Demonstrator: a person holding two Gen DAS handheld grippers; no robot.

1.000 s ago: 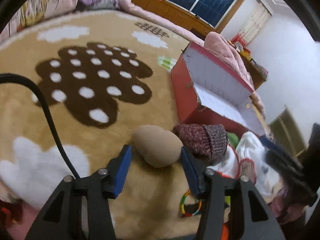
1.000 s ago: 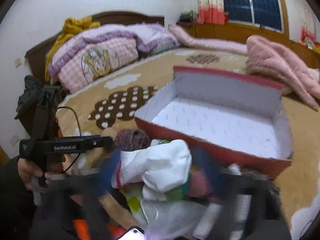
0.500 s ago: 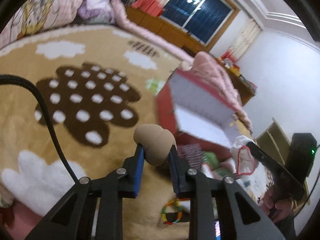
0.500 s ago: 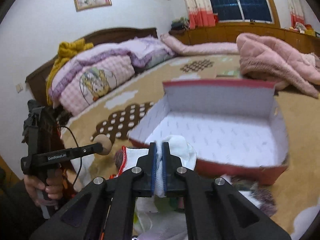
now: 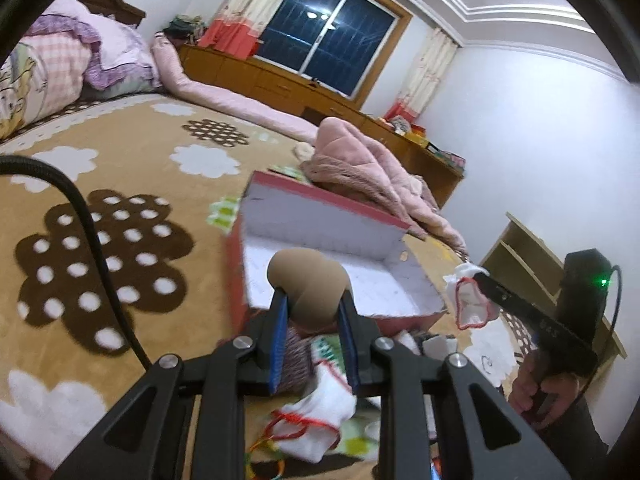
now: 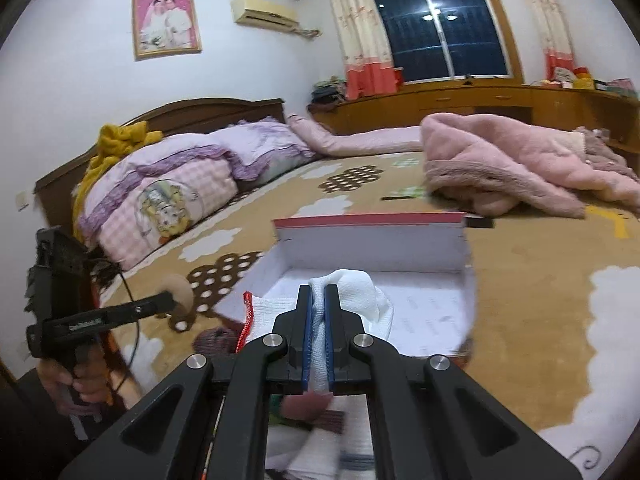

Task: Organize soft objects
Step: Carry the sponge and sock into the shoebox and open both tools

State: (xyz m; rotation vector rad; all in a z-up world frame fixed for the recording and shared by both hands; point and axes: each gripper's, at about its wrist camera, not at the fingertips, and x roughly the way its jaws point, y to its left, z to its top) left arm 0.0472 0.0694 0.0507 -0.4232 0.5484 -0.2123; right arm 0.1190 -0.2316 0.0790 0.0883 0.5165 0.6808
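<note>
A: What lies ahead of the tools?

B: The red box, open-topped, its white floor bare. Its far wall stands upright and blocks the way beyond.

A: And underneath?

B: A heap of soft things crowds the blanket right below the jaws.

A: To the sides?

B: Left, open tan blanket. Behind the box, a pink coat is heaped up.

Box: on the bed, open side up. Jacket: behind the box. Pillows: left, at the headboard. Pile of soft items: before the box's near wall. Window: behind the bed.
</note>
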